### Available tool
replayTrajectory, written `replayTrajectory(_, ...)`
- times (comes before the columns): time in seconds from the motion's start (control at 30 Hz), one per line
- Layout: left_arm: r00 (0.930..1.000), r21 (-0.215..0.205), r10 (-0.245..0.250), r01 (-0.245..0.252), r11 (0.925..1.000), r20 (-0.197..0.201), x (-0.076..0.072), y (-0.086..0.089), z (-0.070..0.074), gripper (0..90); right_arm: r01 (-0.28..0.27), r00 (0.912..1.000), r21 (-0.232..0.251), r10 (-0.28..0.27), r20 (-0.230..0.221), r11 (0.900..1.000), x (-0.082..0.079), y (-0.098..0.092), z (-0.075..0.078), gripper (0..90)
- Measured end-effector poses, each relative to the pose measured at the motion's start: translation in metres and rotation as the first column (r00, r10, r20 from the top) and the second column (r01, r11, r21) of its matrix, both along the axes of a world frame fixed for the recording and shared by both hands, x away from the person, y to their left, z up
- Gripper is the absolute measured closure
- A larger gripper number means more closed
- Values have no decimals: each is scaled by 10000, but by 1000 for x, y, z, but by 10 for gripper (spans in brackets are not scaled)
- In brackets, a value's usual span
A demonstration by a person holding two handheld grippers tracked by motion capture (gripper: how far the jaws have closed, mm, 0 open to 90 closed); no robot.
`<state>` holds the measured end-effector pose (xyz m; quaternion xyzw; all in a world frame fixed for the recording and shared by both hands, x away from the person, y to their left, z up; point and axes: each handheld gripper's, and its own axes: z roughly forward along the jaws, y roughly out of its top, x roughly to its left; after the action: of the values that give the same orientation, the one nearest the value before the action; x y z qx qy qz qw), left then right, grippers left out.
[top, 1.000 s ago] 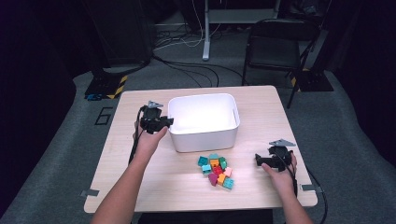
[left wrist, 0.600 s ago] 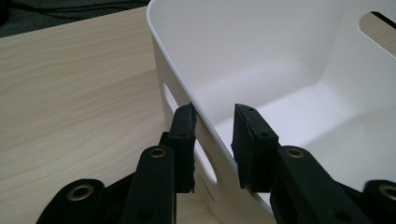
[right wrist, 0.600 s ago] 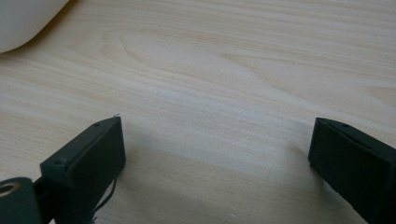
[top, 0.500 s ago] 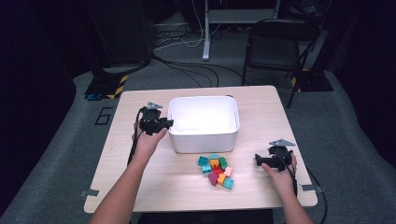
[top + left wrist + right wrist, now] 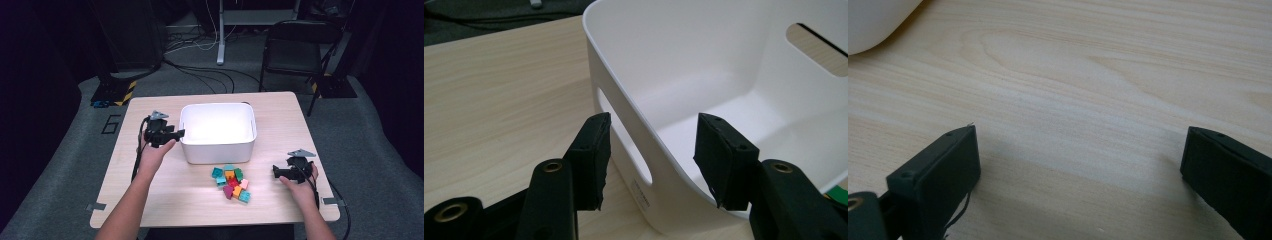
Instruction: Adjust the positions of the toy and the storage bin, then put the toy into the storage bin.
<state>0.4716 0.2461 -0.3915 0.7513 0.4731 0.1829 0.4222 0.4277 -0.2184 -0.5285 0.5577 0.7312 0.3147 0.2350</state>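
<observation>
Fingers (image 5: 596, 150) of our left gripper (image 5: 651, 150) sit wide around the white bin (image 5: 218, 147) wall, our right gripper (image 5: 1078, 165) wide over the desk (image 5: 150, 195).

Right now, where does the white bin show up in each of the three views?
High view: white bin at table centre, behind the blocks.
Left gripper view: bin wall and handle slot between the open tongs.
Right gripper view: one rounded corner at top left.
Shared landmark: wooden table.

Both forearms reach forward, left tool (image 5: 176, 134) and right tool (image 5: 274, 172) with jaws spread apart.
</observation>
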Motion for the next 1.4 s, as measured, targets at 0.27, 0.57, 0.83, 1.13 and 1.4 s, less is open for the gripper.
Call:
replayTrajectory(0.27,9986,-181,334,-327,9993,413,-19,28,-3,449,-165,9999,-12,165,-14,9999,-2,-1,0,17)
replayTrajectory(0.57,9965,-227,656,-645,9977,514,-31,55,-28,423,-68,10000,91,68,-48,9999,-7,-1,7,262)
replayTrajectory(0.83,9968,-670,707,-680,9954,381,-30,66,-52,413,-178,9956,-58,183,915,9998,-13,2,23,382)
replayTrajectory(1.13,9946,-361,851,-831,9959,601,-31,66,-64,420,-770,9889,377,715,1300,9963,-19,10,33,489)
replayTrajectory(1.4,9918,-319,1187,-1173,9926,466,-30,69,-74,420,-1693,9819,439,1647,930,9846,-22,28,31,496)
